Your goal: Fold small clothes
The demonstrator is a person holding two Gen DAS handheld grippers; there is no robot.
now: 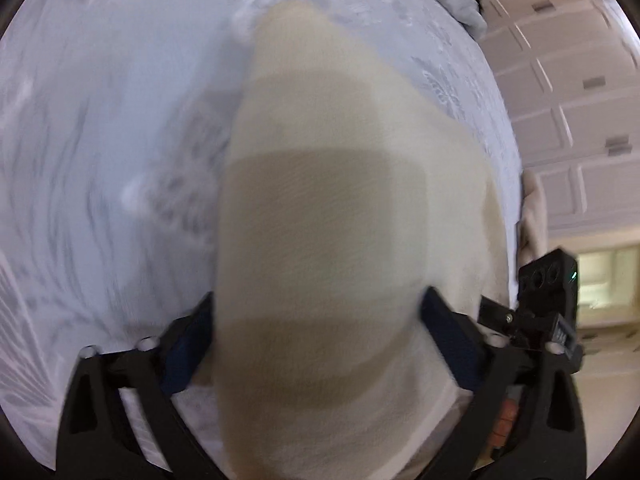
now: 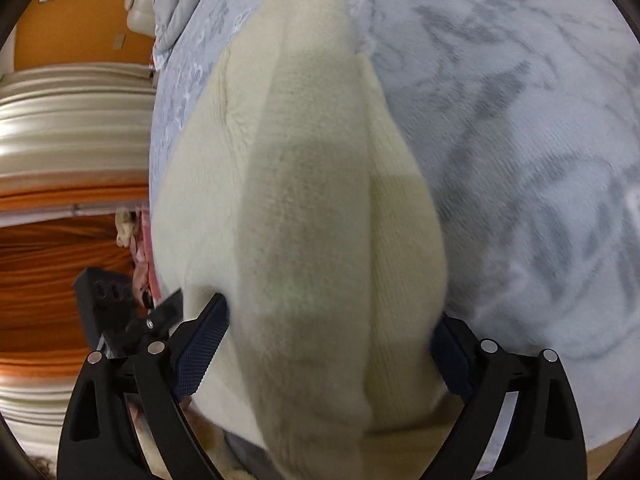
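Note:
A cream knitted garment (image 1: 340,208) with darker beige stripes hangs in front of the left wrist camera, over a pale blue patterned bedspread (image 1: 100,140). My left gripper (image 1: 316,344) has its jaws wide apart, with the cloth bunched between the blue pads (image 1: 452,344). In the right wrist view the same cream garment (image 2: 312,220) fills the middle. My right gripper (image 2: 328,352) also has its jaws wide, with the cloth between the pads (image 2: 200,348). The cloth hides both pairs of fingertips. The other gripper's black body (image 1: 548,292) shows at the right edge.
The bedspread (image 2: 540,140) covers the bed. A grey crumpled cloth (image 2: 176,4) lies at the far end. White panelled cupboards (image 1: 572,100) stand beside the bed in the left view. An orange wall and wooden floor (image 2: 60,260) show in the right view.

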